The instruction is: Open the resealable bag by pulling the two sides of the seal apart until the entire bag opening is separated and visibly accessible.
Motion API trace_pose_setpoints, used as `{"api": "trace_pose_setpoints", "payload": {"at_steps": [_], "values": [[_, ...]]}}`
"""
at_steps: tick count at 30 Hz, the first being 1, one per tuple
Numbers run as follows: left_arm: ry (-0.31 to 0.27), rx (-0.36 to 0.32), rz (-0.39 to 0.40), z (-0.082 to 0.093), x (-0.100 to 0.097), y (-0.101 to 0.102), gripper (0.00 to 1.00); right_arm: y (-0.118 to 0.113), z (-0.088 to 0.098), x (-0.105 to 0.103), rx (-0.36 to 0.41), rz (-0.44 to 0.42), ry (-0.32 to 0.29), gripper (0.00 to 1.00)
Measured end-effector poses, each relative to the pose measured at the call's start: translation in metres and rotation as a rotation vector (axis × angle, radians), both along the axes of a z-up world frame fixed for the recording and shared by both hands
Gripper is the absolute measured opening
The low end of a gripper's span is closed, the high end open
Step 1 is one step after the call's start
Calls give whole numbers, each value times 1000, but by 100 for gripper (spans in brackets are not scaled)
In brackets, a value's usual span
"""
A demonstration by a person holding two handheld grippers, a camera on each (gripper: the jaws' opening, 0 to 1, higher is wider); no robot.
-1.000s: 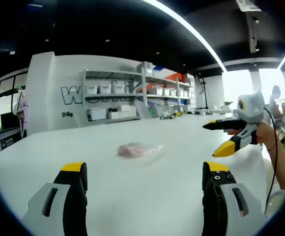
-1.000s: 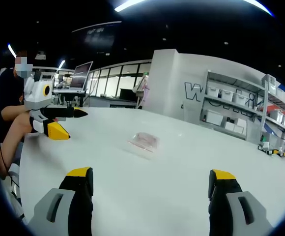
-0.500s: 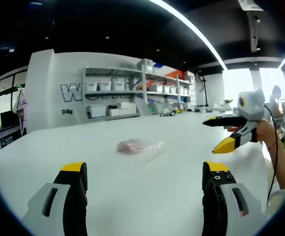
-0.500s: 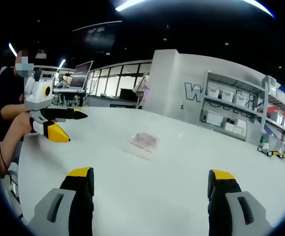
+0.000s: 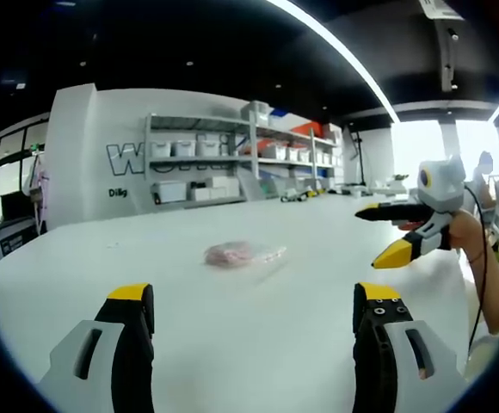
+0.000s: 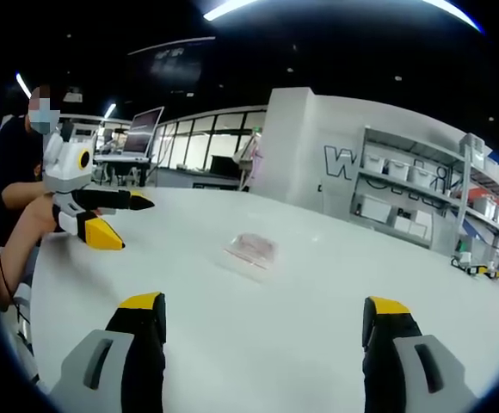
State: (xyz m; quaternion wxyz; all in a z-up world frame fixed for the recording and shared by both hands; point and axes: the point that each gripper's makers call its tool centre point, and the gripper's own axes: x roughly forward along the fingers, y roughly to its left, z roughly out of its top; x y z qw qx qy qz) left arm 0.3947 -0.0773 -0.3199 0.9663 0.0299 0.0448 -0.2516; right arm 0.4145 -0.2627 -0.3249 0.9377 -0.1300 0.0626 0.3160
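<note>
A clear resealable bag (image 5: pixel 243 255) with pinkish contents lies flat on the white table (image 5: pixel 232 327), well ahead of my left gripper (image 5: pixel 254 301), whose yellow-tipped jaws stand wide apart and hold nothing. The right gripper view has the same bag (image 6: pixel 251 250) ahead of my right gripper (image 6: pixel 262 308), also open and empty. The right gripper (image 5: pixel 391 232) appears at the right of the left gripper view, held in a hand above the table. At the left of the right gripper view the left gripper (image 6: pixel 116 219) hovers over the table edge.
Shelving (image 5: pixel 232 168) with white bins lines the far wall. A person (image 6: pixel 13 198) sits at the table's left end. A laptop (image 6: pixel 142 133) and desks stand further back. Wide bare tabletop surrounds the bag.
The left gripper view has shifted slightly, with the bag a touch higher in it. Bag and grippers otherwise stay as they were.
</note>
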Motion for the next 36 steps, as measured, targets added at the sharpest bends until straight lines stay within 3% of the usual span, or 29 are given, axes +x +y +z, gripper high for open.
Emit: {"api": "trace_pose_setpoints", "payload": {"at_steps": [13,27,36], "values": [[12,-4,-9,-3,0,-2,94,1,0,1,2,3,-2,96],[7,-15,1,0,1,0,92,6,4,5,10,23,-21,87],[21,-8,-25,-2,1,-8,85,8,3,5,2,32,-15,83]]}}
